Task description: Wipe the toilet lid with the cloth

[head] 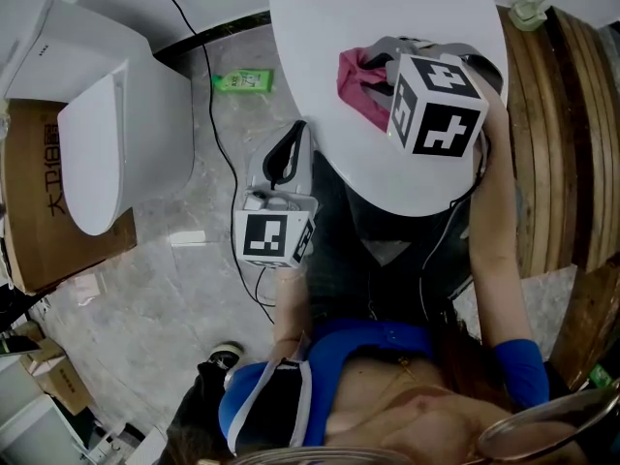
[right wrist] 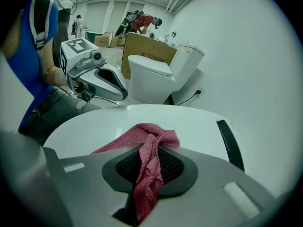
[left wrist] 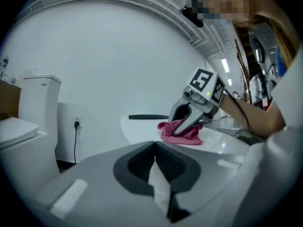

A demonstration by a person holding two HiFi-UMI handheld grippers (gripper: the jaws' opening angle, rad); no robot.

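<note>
Cloth (head: 356, 83), pink and bunched, lying on the white toilet lid (head: 329, 17) near its middle, one fold clamped between the closed jaws of the right gripper (right wrist: 150, 148). Left gripper (left wrist: 155, 150) just beside the lid's rim, off the lid and over the floor, jaws pressed together on nothing, pointed across the lid toward the cloth. Second toilet (head: 97, 134) well apart from the lid.

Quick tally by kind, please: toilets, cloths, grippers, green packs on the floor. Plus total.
toilets: 2 (near toilet, far toilet)
pink cloth: 1
grippers: 2 (left gripper, right gripper)
green pack: 1
total: 6
</note>
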